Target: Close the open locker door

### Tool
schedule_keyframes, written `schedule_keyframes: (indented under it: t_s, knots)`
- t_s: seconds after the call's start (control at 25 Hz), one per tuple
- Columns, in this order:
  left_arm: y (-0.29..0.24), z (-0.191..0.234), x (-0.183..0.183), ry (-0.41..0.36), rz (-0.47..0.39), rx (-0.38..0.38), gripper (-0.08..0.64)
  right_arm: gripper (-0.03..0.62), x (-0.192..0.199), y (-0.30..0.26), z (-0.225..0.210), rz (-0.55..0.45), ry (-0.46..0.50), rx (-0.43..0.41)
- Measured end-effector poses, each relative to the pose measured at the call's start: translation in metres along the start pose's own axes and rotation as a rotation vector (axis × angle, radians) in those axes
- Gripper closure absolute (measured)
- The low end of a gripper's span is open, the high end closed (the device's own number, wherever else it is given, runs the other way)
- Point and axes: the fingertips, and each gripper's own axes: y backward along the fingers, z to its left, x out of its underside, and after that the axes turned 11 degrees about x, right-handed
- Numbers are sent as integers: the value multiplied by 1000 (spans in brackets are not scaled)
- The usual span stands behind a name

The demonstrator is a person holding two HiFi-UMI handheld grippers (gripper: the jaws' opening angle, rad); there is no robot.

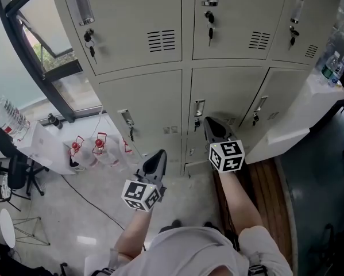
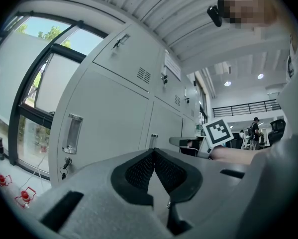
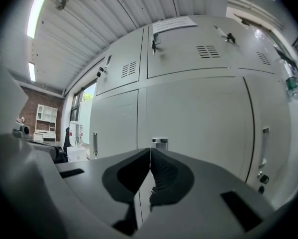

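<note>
Left gripper (image 1: 160,155) and right gripper (image 1: 209,122) both pinched together, empty. Right one near lower middle locker door (image 1: 229,94), door looks flush, maybe.

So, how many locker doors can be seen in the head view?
6 locker doors: upper left, upper middle, upper right, lower left, lower middle, lower right. More may lie beyond the frame.

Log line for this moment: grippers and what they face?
left gripper: shut, empty | right gripper: shut, empty | right faces: middle lower locker door | contact: unclear
</note>
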Motion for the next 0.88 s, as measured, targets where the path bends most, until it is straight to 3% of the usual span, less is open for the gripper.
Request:
schedule_keyframes:
  t_s: [0.44,0.88]
  knots:
    - [-27,-30,5,22,1,76,552,580,23,111,-33,-21,-38,145]
    - [-33,-55,2,7,2,115,552,580,30,143,-39,-14,-51,176]
